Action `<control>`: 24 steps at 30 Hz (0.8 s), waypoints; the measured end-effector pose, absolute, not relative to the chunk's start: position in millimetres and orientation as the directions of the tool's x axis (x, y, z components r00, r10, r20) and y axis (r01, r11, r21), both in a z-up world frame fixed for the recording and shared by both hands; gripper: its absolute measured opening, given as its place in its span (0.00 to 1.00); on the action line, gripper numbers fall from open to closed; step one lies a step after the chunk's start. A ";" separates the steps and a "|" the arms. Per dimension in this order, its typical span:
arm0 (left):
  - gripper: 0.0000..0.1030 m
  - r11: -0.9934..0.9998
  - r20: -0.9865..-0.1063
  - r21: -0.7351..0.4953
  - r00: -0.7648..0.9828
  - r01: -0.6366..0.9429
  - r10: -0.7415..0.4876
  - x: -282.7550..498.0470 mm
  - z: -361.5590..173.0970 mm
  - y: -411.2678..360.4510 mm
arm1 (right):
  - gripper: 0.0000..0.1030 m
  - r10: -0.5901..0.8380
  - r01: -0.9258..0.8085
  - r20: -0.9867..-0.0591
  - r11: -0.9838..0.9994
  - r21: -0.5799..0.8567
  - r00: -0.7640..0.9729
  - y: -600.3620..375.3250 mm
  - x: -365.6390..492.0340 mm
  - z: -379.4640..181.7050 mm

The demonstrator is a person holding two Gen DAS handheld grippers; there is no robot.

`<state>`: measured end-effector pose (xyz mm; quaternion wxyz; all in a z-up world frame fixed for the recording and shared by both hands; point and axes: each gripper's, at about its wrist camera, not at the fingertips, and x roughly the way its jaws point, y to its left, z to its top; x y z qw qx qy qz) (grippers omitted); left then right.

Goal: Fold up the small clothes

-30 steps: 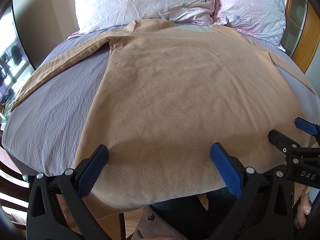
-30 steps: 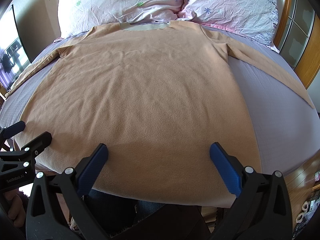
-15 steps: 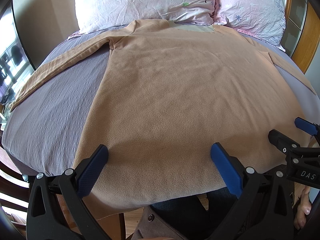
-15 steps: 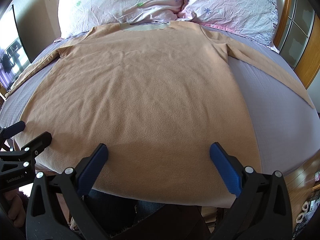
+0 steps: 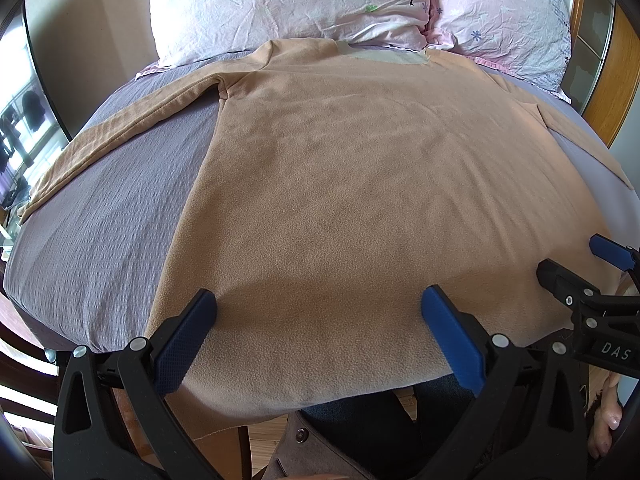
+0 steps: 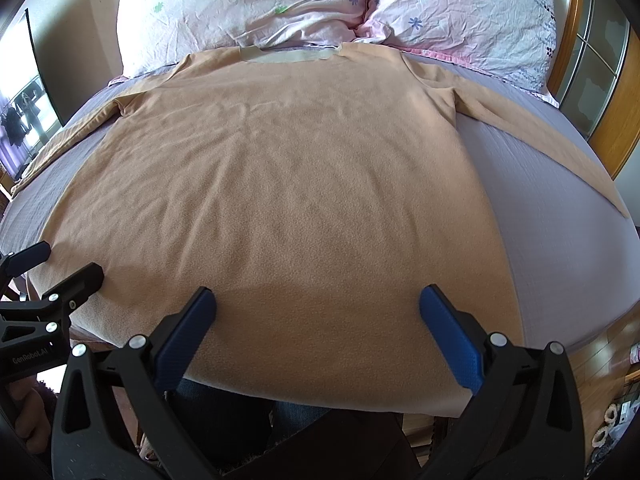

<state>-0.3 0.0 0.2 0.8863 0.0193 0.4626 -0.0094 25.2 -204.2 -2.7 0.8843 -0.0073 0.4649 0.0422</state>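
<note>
Tools (image 5: pixel 319 312) (image 6: pixel 318 310) over shirt-covered lavender bed (image 5: pixel 104 216)

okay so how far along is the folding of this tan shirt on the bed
Done: the tan shirt lies flat on the bed, collar toward the pillows, both sleeves spread out. In hand: nothing; the left gripper and right gripper hover open at the hem. Left: every fold.

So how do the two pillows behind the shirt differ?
The left pillow is paler, almost white, with a small tree print near its right edge. The right pillow is pinker and shows flowers, no tree. Both are wrinkled and lean at the head of the bed, just past the shirt collar.
</note>
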 end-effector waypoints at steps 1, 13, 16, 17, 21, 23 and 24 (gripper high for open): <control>0.99 0.999 -0.820 0.026 0.572 0.034 0.001 -0.2 0.3 0.0 | 0.98 0.068 -0.082 -0.823 0.996 0.026 0.564 -204.1 25.3 -2.7; 0.99 0.998 -0.817 0.027 0.576 0.060 -0.012 -2.4 0.1 -2.0 | 0.98 0.109 -0.129 -0.797 0.991 0.039 0.594 -206.5 25.8 -1.4; 0.99 0.998 -0.808 0.031 0.589 0.062 -0.012 -8.7 1.6 -0.2 | 0.98 0.204 -0.126 -0.749 0.979 0.160 0.630 -242.0 36.2 6.7; 0.99 0.997 -0.804 0.032 0.595 0.068 -0.015 -9.5 1.8 -0.2 | 0.98 0.265 -0.104 -0.712 0.959 0.263 0.650 -273.9 45.7 12.8; 0.99 0.991 -0.786 -0.044 0.608 0.123 -0.110 -6.8 6.1 5.9 | 0.98 0.220 0.188 -0.624 0.833 0.520 0.750 -413.3 77.8 22.0; 0.99 0.975 -0.752 -0.156 0.621 0.159 -0.221 -2.3 10.9 15.6 | 0.86 0.124 0.356 -0.610 0.715 0.601 0.783 -487.8 87.7 18.4; 0.99 0.965 -0.733 -0.197 0.628 0.172 -0.261 -0.3 13.3 18.5 | 0.75 0.077 0.427 -0.614 0.650 0.628 0.786 -520.5 91.1 14.8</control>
